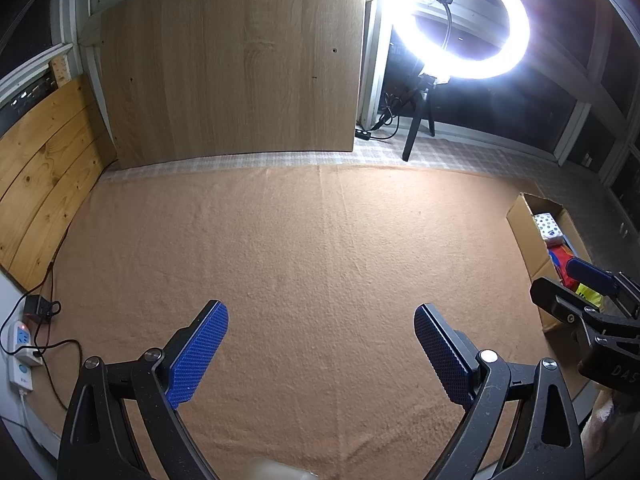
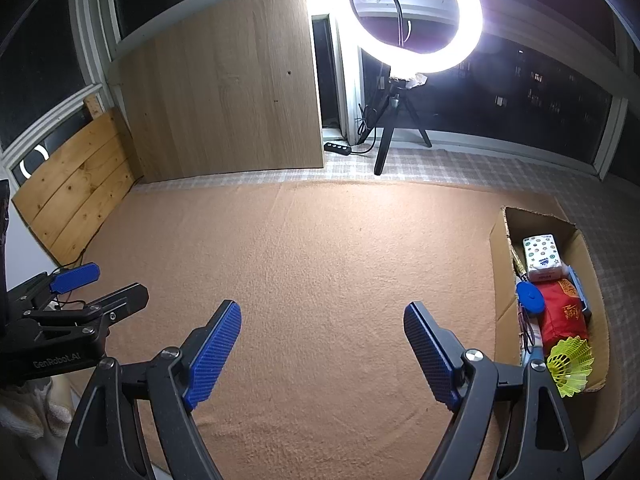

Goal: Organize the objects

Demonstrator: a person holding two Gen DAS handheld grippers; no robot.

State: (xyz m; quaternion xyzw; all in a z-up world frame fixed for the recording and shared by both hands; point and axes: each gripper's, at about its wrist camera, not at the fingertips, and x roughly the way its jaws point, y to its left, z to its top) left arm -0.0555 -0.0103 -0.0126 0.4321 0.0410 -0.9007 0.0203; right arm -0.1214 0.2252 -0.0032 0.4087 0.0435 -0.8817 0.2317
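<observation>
A cardboard box (image 2: 500, 264) lies open at the right edge of the orange cloth (image 2: 320, 248). Inside it are a white dotted tissue pack (image 2: 540, 256), a red pouch (image 2: 562, 316), a round blue thing (image 2: 530, 298) and a yellow shuttlecock (image 2: 570, 364). My right gripper (image 2: 323, 307) is open over bare cloth left of the box, nothing between its blue pads. My left gripper (image 1: 320, 308) is open too, over bare cloth, and shows in the right wrist view as the left gripper (image 2: 108, 284) at the far left. The box (image 1: 524, 232) and right gripper (image 1: 556, 276) appear at the left wrist view's right edge.
A lit ring light (image 2: 416, 20) on a black tripod (image 2: 386, 136) stands at the back by the dark window. A tall wooden panel (image 2: 224, 88) leans at the back, pine boards (image 2: 80, 200) at the left. A power strip (image 1: 20, 344) and cables lie at the cloth's left edge.
</observation>
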